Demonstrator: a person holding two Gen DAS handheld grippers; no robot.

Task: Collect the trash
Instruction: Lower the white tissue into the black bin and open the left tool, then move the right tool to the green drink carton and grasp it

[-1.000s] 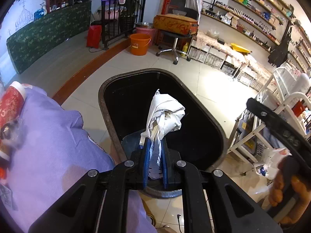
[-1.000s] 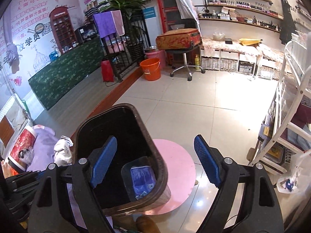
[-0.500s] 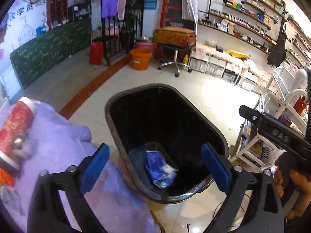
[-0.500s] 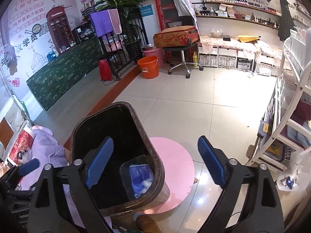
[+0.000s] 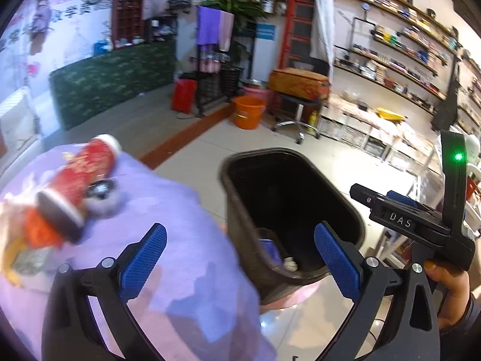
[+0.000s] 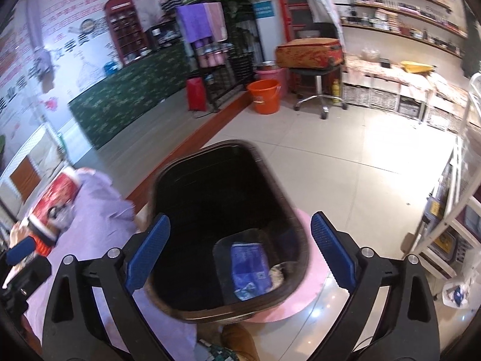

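Note:
A dark trash bin [image 5: 240,207] [image 6: 180,186] stands on a pink round stool [image 6: 303,300]. In its bottom lie a blue wrapper [image 6: 249,266] and a crumpled white paper [image 5: 291,263] [image 6: 276,272]. My left gripper [image 5: 240,260] is open and empty over the edge between the purple-clothed table [image 5: 168,255] and the bin. My right gripper [image 6: 239,249] is open and empty above the bin's near rim. A red can [image 5: 81,177] [image 6: 55,198] lies on the purple cloth at the left with other blurred litter [image 5: 33,231].
My right gripper's body and the hand holding it show at the right in the left wrist view [image 5: 421,228]. A white rack [image 6: 451,198] stands to the right. An orange bucket [image 6: 264,96] and a stool with a suitcase [image 6: 311,54] stand farther back on the tiled floor.
My left gripper opened and dropped the white paper into the bin, then swung left toward the purple cloth. The right gripper stayed open and shifted slightly over the bin.

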